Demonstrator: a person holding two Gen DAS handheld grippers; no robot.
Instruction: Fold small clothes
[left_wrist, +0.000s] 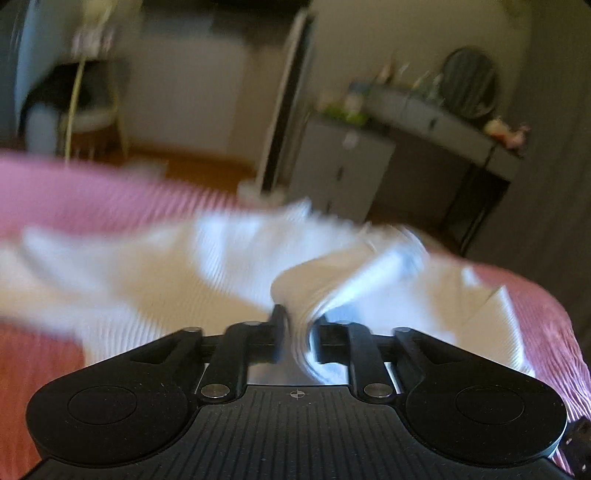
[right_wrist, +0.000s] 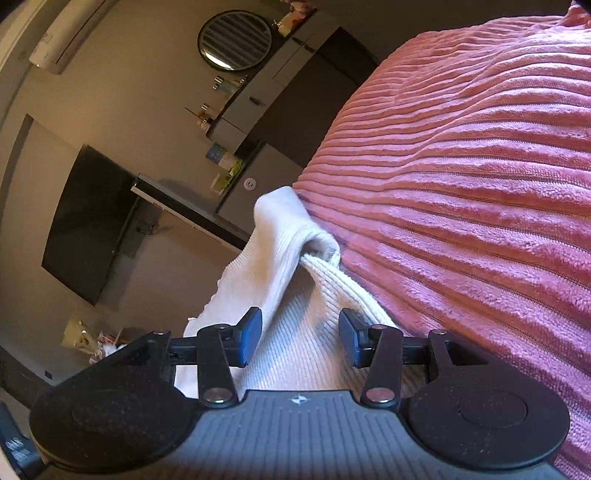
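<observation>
Left tool (left_wrist: 298, 334) clamped on white garment (left_wrist: 221, 273), pink ribbed blanket (left_wrist: 92, 199) beneath.

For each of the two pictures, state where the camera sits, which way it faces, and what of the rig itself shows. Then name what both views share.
Left wrist: on the left gripper, facing along its fingers, which pinch the white garment; room behind, blurred.
Right wrist: on the right gripper, view rolled sideways; fingers straddle the white garment.
Shared: garment, pink ribbed blanket, round mirror.
</observation>
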